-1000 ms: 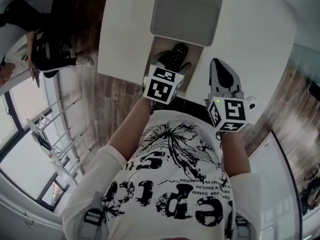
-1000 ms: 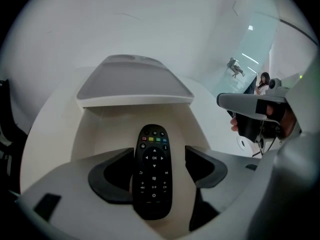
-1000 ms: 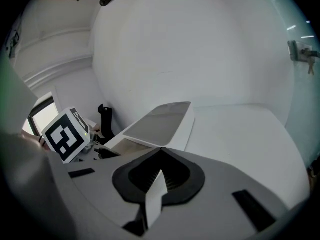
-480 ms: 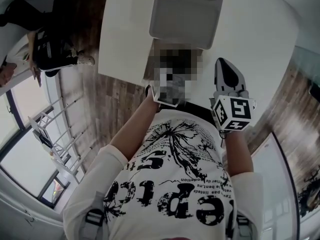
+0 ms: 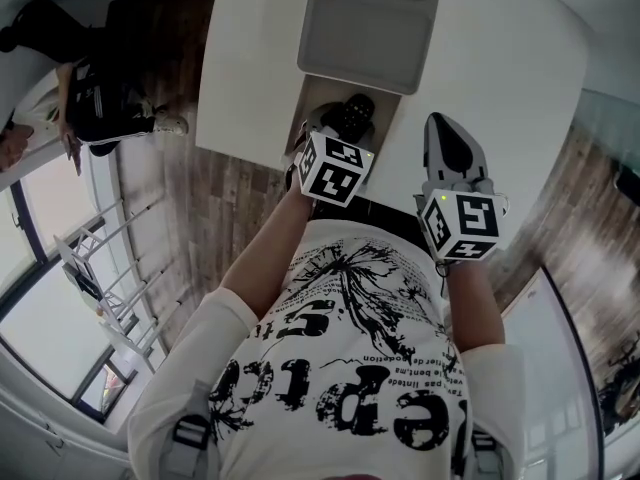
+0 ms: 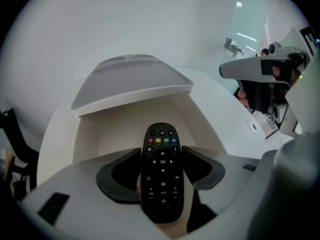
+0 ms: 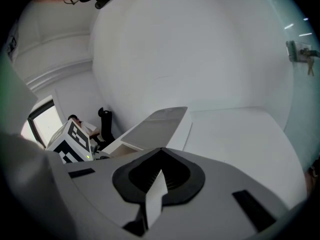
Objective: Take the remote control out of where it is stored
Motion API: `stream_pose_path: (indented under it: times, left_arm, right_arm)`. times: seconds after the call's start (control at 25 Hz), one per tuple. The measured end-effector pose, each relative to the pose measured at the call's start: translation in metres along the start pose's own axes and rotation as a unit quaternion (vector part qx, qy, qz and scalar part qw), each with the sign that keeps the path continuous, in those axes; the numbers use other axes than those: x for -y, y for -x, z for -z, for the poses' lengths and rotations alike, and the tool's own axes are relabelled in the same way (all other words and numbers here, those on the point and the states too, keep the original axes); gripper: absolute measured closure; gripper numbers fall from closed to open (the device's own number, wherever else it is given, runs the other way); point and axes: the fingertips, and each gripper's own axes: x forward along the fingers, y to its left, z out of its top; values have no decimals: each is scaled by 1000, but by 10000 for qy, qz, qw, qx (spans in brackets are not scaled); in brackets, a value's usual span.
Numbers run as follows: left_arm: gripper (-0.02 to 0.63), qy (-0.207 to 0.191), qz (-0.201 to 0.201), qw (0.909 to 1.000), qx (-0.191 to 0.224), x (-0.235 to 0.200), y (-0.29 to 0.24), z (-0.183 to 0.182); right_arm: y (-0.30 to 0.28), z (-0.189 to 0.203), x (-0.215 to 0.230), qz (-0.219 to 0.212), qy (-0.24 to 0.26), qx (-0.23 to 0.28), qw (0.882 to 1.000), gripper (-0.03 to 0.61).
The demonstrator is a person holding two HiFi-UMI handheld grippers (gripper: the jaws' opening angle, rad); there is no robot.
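Nearest us, the left claw (image 6: 161, 151) is closing with the remote control (image 6: 161, 176) lying lengthwise between its jaws, inside the open white compartment (image 6: 112, 134); we cannot yet see the pads pressing. We judge the grip should settle squarely on the remote's long edges, then draw back low, since the grey panel (image 6: 132, 79) overhangs the compartment and its side walls stand close. Farther right, the right claw (image 7: 161, 151) hovers closed and empty over the worktop (image 5: 500, 58), clear of the way out.

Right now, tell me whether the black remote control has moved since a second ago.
No. In the head view the black remote control stays put just below the grey plastic tray, at its near edge.
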Motion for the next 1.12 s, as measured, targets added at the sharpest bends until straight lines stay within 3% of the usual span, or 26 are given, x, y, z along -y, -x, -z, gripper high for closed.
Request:
stream_pose_path:
  times: [0.16,0.32,0.52,0.68,0.8,1.12]
  left_arm:
    - [348,573,325,9976,224,9,15,-6]
    - [348,372,213,9974,572,10,26,-17]
    - [348,457,74,9917,1197,6,67,-50]
    - [348,312,-101,9797,1975,5,107,-86]
    - [348,457,-111,9672,2495,4,137,-108]
    - [348,378,-490,9395,3368,-7,192,-133]
  right_arm:
    - [12,0,5,83,34,66,9999,586]
    - [24,-3,4,135,34,153,9998,585]
    - [35,-16,-8,96,147,337,9993,586]
    - [45,-35,-20,-1,297,579,9979,584]
    - [54,-54,-34,-167,452,830,9954,584]
    - [79,-93,-53,-196,833,1338,9873,585]
